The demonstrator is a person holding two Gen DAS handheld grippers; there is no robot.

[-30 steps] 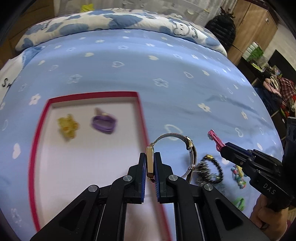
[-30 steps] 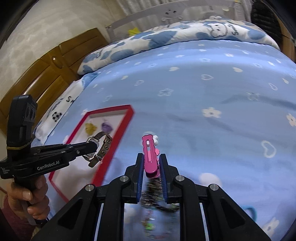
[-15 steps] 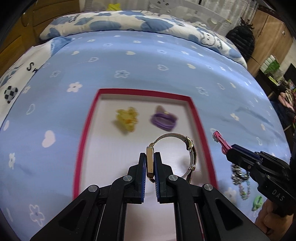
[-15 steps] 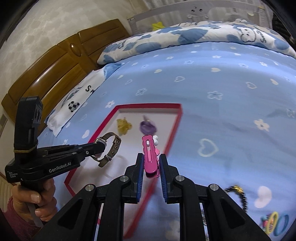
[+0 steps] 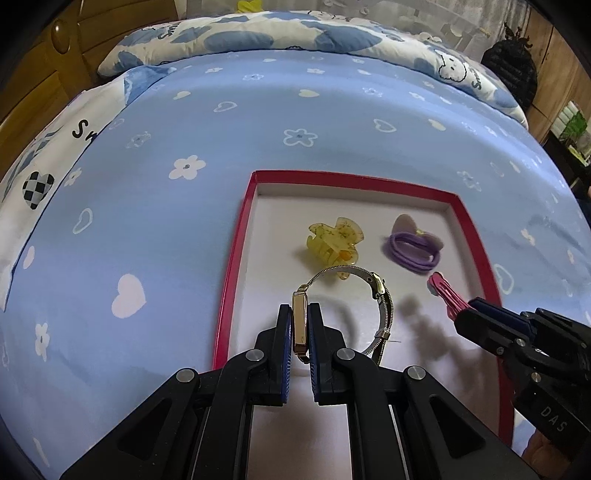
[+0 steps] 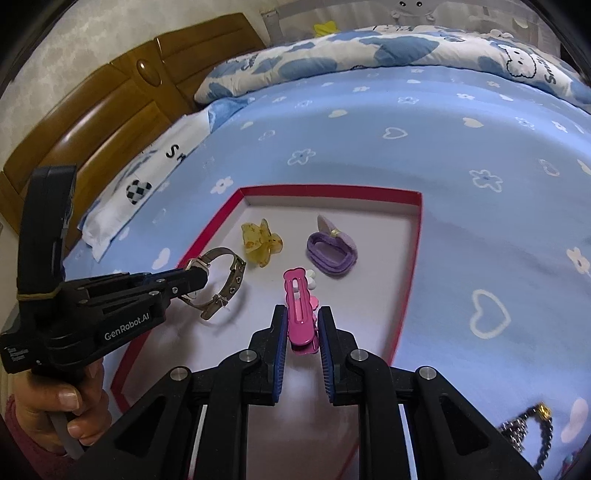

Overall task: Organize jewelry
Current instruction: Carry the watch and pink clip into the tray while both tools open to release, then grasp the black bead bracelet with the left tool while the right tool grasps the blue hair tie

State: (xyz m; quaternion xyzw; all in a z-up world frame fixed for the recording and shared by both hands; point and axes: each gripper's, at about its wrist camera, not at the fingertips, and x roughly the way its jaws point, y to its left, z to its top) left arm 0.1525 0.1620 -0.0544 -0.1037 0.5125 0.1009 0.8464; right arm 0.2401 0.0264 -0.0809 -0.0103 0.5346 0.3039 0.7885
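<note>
A shallow white tray with a red rim (image 5: 236, 254) (image 6: 413, 254) lies on the blue bed cover. In it lie a yellow claw clip (image 5: 334, 242) (image 6: 260, 240) and a purple hair tie (image 5: 412, 249) (image 6: 332, 251). My left gripper (image 5: 299, 325) (image 6: 197, 278) is shut on a gold wristwatch (image 5: 382, 299) (image 6: 225, 284), held over the tray's near left part. My right gripper (image 6: 301, 328) (image 5: 467, 310) is shut on a pink hair clip (image 6: 299, 299) (image 5: 443, 291), held over the tray just short of the purple hair tie.
A dark beaded bracelet (image 6: 524, 430) and other small pieces lie on the cover right of the tray. A folded blue-and-white quilt (image 5: 295, 33) lies along the far side, with a wooden headboard (image 6: 92, 122) at the left. A dark bag (image 5: 511, 70) stands at the far right.
Both grippers have moved left from the loose jewelry on the cover to above the tray, carrying the watch and the pink clip. Both stay shut.
</note>
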